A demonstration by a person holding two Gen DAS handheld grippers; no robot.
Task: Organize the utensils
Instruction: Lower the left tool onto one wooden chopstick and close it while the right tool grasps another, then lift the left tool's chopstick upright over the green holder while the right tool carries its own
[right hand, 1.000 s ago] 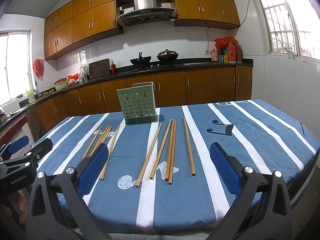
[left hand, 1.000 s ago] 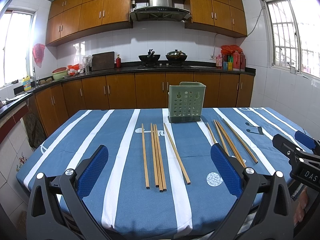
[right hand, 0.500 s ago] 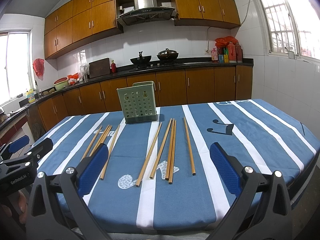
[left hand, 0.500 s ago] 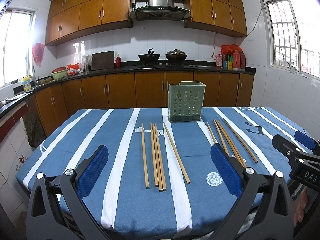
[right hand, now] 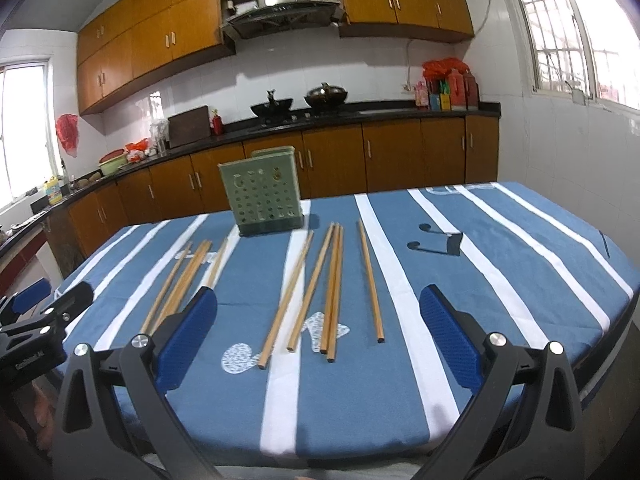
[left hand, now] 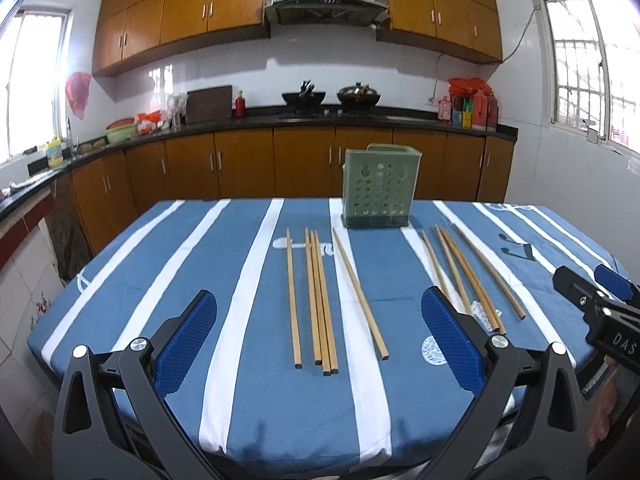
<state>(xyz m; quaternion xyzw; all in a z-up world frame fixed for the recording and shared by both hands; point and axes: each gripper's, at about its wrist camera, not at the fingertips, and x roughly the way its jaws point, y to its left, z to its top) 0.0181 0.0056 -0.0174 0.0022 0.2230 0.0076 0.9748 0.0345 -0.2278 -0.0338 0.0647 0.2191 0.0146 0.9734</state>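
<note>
Up close, the left gripper [left hand: 319,322] hangs above the near edge of the table with its blue-padded fingers [left hand: 187,340] spread wide and nothing between them; the right gripper [right hand: 318,322] hangs the same way, wide apart and holding nothing. Beyond them lies a blue tablecloth [left hand: 248,408] with white stripes; on it rest two loose groups of plain, light-brown wooden chopsticks, long and slender, pointing away from the near edge. In the left wrist view, the left group [left hand: 318,300] has five sticks, three of them touching side by side, one apart to the left and one slanted to the right; the right group [left hand: 466,276] fans out beside it. Behind the chopsticks, between the two groups and near the far edge, stands an upright pale green utensil holder [left hand: 378,192], box-shaped with round holes in its wall.
</note>
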